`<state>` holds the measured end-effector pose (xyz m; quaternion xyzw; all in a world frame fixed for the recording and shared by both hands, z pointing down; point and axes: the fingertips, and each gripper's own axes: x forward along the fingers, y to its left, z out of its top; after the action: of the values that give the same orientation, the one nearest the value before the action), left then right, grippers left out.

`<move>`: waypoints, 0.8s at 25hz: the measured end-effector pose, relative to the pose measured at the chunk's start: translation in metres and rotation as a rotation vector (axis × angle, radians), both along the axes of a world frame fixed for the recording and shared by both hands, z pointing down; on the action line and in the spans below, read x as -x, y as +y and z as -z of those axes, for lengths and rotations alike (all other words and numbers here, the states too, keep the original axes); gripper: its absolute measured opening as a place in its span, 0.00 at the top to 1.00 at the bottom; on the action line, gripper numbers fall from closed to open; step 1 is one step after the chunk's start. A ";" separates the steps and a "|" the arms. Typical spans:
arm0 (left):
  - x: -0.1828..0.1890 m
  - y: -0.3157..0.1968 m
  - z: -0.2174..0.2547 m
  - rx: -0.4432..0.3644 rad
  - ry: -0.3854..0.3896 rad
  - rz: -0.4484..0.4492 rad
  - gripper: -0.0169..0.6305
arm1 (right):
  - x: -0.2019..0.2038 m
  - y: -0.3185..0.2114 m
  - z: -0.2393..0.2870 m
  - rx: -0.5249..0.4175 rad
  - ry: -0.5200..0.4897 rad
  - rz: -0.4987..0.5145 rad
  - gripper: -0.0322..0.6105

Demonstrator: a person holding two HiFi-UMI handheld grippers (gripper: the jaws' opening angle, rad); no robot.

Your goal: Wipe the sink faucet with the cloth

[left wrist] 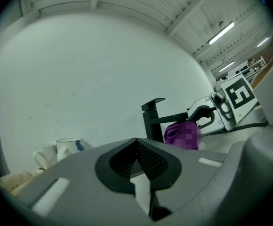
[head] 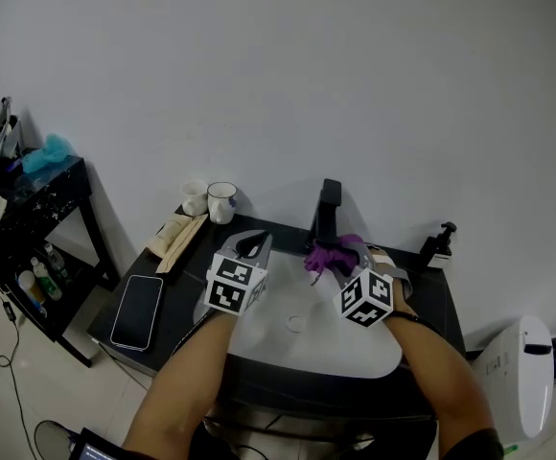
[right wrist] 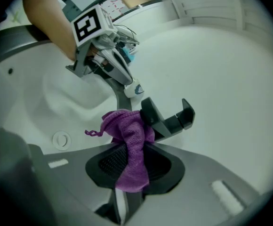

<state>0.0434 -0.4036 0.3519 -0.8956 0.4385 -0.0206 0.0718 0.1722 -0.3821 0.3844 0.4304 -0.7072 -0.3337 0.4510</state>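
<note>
A black faucet [head: 326,214] stands at the back of a white sink [head: 355,338]. My right gripper [head: 343,263] is shut on a bunched purple cloth [head: 331,255], which touches the faucet's spout from the front. In the right gripper view the cloth [right wrist: 129,145] hangs out of the jaws of the right gripper [right wrist: 129,166] against the faucet [right wrist: 167,119]. My left gripper [head: 252,245] hovers over the basin's left side, apart from the faucet. Seen in its own view, the left gripper [left wrist: 137,147] is shut on nothing, with the faucet [left wrist: 153,119] and cloth [left wrist: 182,134] beyond it.
Two mugs [head: 222,201] stand on the dark counter at the back left, beside a pale folded item [head: 177,233]. A phone [head: 138,310] lies at the counter's left. A black shelf [head: 29,228] stands further left. The drain [right wrist: 61,139] sits in the basin floor.
</note>
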 end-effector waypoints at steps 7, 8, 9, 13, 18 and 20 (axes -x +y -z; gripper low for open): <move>-0.007 -0.007 0.002 -0.010 0.004 -0.016 0.95 | 0.010 -0.039 0.004 -0.078 -0.003 -0.025 0.80; -0.008 -0.007 0.004 -0.014 0.008 -0.018 0.95 | 0.009 -0.044 0.004 -0.084 0.001 -0.035 0.80; -0.008 -0.007 0.005 -0.017 0.011 -0.020 0.95 | 0.009 -0.049 0.004 -0.089 0.004 -0.042 0.80; -0.009 -0.008 0.007 -0.022 0.025 -0.030 0.95 | 0.008 -0.059 0.001 -0.087 0.015 -0.048 0.80; -0.009 -0.008 0.007 -0.021 0.027 -0.033 0.95 | 0.009 -0.061 -0.007 -0.050 0.057 -0.044 0.81; -0.008 -0.008 0.006 -0.019 0.019 -0.030 0.95 | 0.010 -0.061 -0.016 0.000 0.070 -0.044 0.81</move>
<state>0.0518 -0.4119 0.3460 -0.9016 0.4258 -0.0070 0.0765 0.1619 -0.4427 0.4007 0.4338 -0.6814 -0.3386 0.4825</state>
